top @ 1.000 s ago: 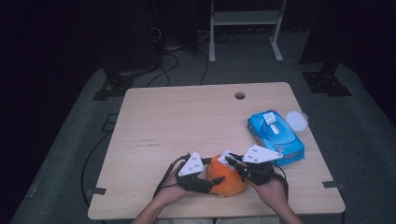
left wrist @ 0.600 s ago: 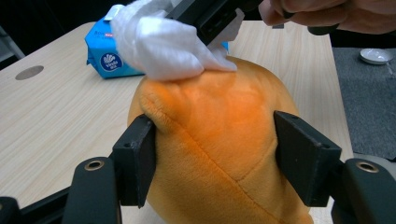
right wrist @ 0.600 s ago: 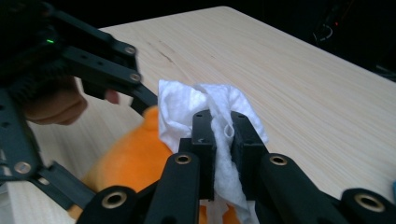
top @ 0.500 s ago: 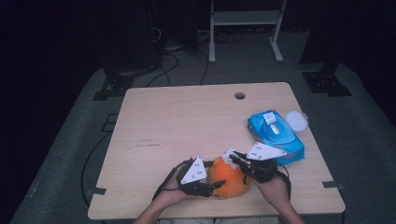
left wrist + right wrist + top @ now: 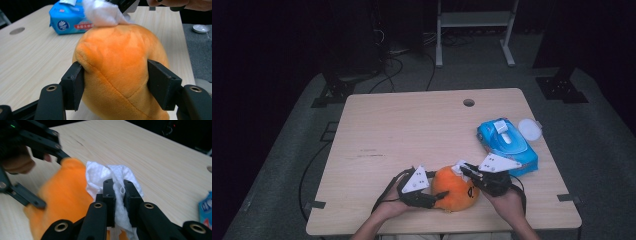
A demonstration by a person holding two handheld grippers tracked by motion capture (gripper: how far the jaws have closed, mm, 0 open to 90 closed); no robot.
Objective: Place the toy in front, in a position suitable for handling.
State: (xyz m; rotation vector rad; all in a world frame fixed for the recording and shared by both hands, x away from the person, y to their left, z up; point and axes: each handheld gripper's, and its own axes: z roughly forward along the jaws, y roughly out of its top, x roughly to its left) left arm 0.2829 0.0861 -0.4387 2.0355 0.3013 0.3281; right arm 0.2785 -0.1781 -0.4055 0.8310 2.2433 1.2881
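Orange plush [image 5: 455, 188] at near edge of table [image 5: 412, 130] btwn both hands, left gripper [image 5: 440, 195] clamped on its sides, right gripper [image 5: 463, 170] pinching white wipe [image 5: 117, 182] vs plush top, blue wipes pack [image 5: 507, 146] just beside, right.

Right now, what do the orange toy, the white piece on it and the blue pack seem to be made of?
Orange toy: soft plush fabric, matt, with short fuzzy pile and sewn seams.
White piece: probably a tissue or wet wipe; thin, crumpled, fibrous, pinched in the right claw.
Blue pack: seemingly glossy plastic film with printed label and a white flap.
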